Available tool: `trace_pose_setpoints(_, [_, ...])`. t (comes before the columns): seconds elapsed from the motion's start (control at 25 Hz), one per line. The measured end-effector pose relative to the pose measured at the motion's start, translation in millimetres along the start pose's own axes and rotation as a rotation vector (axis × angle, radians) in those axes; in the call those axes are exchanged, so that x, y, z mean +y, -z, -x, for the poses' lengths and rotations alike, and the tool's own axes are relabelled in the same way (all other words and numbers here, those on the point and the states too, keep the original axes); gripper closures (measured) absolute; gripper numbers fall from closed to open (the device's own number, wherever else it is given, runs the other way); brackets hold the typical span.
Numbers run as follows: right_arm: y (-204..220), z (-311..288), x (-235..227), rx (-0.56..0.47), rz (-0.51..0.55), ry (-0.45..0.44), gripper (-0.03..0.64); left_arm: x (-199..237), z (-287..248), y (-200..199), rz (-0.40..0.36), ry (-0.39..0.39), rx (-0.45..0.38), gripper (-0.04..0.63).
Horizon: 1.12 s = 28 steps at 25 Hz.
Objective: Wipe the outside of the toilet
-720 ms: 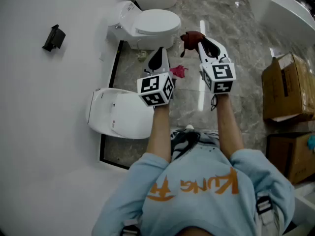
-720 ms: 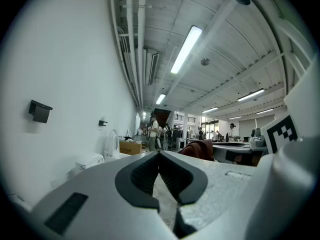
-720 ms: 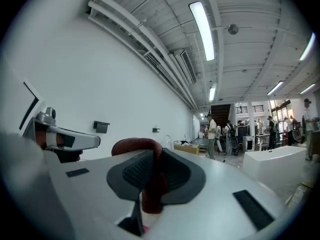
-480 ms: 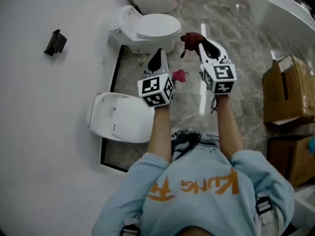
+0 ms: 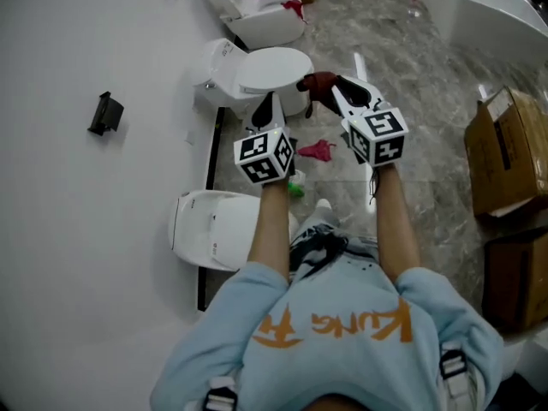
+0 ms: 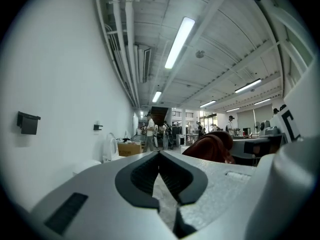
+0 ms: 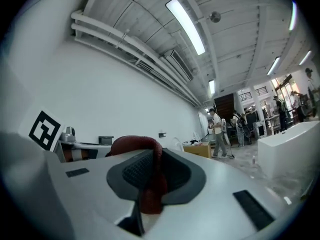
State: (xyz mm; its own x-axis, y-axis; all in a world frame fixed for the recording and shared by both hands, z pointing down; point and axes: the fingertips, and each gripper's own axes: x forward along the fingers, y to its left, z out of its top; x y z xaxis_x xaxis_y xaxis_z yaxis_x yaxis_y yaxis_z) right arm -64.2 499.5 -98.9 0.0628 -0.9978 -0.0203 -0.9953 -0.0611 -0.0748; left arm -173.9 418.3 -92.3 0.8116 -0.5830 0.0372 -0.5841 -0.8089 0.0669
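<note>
White and closed-lidded, the toilet (image 5: 272, 62) stands on the grey stone floor (image 5: 411, 67) against the wall on the left, just beyond both grippers. A dark red cloth (image 5: 318, 82) hangs over the floor at the toilet's right side, close to the bowl; whether it touches the porcelain cannot be told. The right gripper (image 5: 337, 89) is clenched on this cloth, and in the right gripper view the red fabric (image 7: 148, 184) is pinched between the dark pads and bulges up over the jaws. The left gripper (image 5: 265, 106) points at the near side of the bowl; its view shows the tips pressed together with nothing between them.

On the floor between the two grippers lies a pink-red rag (image 5: 317, 151), and just near of it sits a small green object (image 5: 295, 187). A second toilet (image 5: 216, 229) sits nearer along the same wall, and a third toilet (image 5: 257, 11), lid up, stands farther away. A black fitting (image 5: 104, 114) is fixed to the wall. Cardboard boxes (image 5: 509, 148) stand at the right.
</note>
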Motion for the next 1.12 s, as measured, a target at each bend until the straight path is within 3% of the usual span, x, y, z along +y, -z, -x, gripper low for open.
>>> trace_pose_setpoints(0.2, [3.8,-18.8,-12.7,0.018,0.020,-0.002,0.565,4.1,-23.0,-0.2,0.006,0.024,-0.017,0.601])
trace_pose_setpoints(0.64, [32.6,-133.4,-57.3,0.080,0.035,-0.013,0.563,84.7,-126.8,21.9,0.101,-0.016,-0.021,0.601])
trace_pose_setpoints(0.92, [71.0,-260.5,-63.0,0.087,0.020,-0.078,0.563,152.5,-223.1,60.7,0.078,-0.037,0.087,0.600])
trace_pose_setpoints(1.0, [86.3,-304.9,-67.3,0.104,0.021,-0.104,0.563,175.9,-255.6,86.2,0.087,-0.041,0.144,0.600])
trace_pose_setpoints(1.12, [113.6,-364.6,-81.5,0.104,-0.068,-0.117,0.563,209.2,-299.2,127.7,0.095,-0.051,0.266,0.601])
